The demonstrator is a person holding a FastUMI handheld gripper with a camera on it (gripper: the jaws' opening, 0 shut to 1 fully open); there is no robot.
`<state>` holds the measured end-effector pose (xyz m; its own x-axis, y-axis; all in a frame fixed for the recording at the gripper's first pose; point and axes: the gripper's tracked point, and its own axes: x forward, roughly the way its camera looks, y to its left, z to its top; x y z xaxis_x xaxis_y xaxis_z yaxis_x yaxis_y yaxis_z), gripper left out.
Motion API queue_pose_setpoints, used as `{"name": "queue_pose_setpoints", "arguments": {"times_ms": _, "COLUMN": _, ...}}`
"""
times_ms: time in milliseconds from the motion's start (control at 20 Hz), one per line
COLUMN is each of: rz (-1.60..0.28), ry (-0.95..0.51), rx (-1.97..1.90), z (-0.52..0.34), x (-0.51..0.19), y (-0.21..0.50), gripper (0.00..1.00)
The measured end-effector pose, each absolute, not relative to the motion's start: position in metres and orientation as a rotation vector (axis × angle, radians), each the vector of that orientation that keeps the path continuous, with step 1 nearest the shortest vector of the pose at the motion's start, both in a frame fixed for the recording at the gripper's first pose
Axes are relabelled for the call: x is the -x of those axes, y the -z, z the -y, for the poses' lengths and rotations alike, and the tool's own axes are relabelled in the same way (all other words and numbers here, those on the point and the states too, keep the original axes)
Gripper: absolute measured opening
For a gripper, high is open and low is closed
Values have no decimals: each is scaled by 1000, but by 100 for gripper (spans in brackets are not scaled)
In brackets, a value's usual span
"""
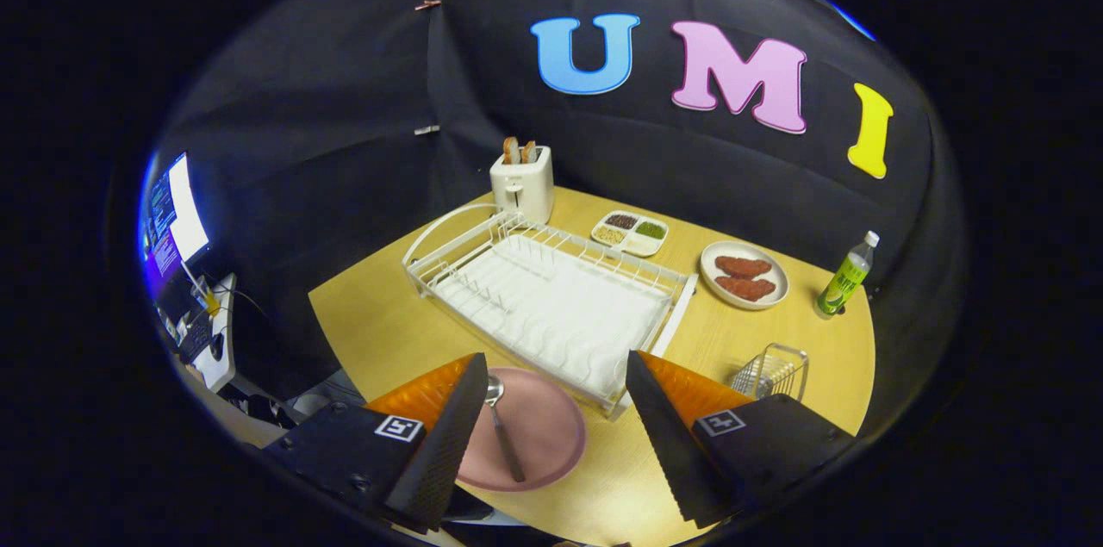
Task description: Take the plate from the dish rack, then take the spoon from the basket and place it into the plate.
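Spoon point(503, 426): metal, light, stiff, likely slippery; lying in the pink plate point(551, 435) on the worktop point(379, 332); best gripped mid-handle. Bowl partly hidden behind a finger. Tongs point(556, 435): wide open, empty. Dish rack point(551, 306): empty. Wire basket point(773, 371): contents unclear.

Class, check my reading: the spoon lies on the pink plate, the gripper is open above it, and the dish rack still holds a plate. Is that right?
Not quite. In the gripper view the dish rack holds nothing. The spoon does lie on the pink plate, and the gripper is open above it.
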<state>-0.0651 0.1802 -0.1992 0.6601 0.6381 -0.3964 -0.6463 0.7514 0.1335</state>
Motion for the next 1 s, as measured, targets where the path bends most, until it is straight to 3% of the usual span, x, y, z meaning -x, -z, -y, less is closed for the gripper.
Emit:
{"name": "queue_pose_setpoints", "arguments": {"times_ms": 550, "rz": -114, "ry": -471, "rx": 5, "z": -45, "x": -1, "y": 45, "gripper": 99}}
{"name": "queue_pose_setpoints", "arguments": {"times_ms": 1000, "rz": -35, "ry": -325, "rx": -8, "z": 50, "x": -26, "y": 25, "gripper": 98}}
